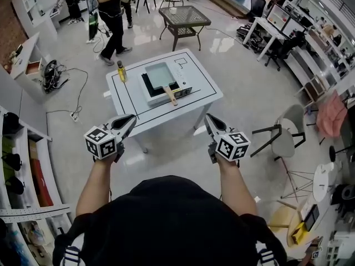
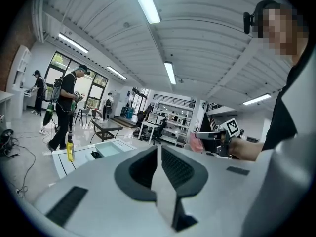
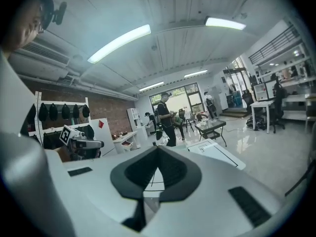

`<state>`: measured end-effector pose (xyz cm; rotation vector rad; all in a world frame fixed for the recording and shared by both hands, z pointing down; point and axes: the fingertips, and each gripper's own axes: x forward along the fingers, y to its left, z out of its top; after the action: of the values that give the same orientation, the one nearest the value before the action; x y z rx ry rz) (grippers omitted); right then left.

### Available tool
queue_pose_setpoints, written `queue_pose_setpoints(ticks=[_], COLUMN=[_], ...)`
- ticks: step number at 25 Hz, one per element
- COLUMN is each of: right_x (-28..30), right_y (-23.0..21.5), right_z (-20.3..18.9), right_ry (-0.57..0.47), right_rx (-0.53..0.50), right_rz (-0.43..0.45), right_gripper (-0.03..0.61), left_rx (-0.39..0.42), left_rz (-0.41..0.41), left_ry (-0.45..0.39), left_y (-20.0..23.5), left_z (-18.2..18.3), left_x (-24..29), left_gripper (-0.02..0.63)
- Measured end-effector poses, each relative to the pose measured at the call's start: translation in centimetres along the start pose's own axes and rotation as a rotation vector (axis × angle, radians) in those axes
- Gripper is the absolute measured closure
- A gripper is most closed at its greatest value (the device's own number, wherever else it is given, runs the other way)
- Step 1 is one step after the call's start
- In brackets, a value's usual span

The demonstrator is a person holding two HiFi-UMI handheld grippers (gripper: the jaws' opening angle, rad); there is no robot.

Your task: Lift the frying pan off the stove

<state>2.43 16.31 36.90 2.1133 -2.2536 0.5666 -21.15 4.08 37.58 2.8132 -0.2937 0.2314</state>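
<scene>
Frying pan: pale, rectangular, sitting on the stove just above the middle of the head view. Its wooden handle points down-frame toward you. The stove is a white box with a black top showing at the pan's left side. It stands inside a black outline drawn on the white surface, and small outlined boxes are drawn at the surface's upper right corner.

A yellow bottle stands upright on the surface to the left of the stove, apart from it.

Your left tool is at lower left of centre with its jaws pressed together and nothing between them. Your right tool is at lower right of centre, also closed and empty. Both sit low in the frame by the surface's near edge, well apart from the pan. Each carries a cube with black-and-white square markers.

Glossy floor lies between you and the surface.

Further out:
- Upper centre: a dark side table with a cup on it.
- Upper left: a person in black standing.
- Left: cables on the floor.
- Right: a grey chair, with a pink cloth beyond it.
</scene>
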Motion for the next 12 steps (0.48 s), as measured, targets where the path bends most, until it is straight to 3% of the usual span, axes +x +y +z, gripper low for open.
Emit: queue_pose_setpoints(ticks=[12], right_x=[4.0], right_y=[1.2], right_z=[-0.2], right_ry=[0.001], right_rx=[0.027], right_rz=[-0.028], right_gripper=[0.574], left_rx=[-0.002], left_rz=[-0.048], left_ry=[0.021], left_y=[4.6], left_z=[0.4], left_x=[0.5], left_gripper=[0.58])
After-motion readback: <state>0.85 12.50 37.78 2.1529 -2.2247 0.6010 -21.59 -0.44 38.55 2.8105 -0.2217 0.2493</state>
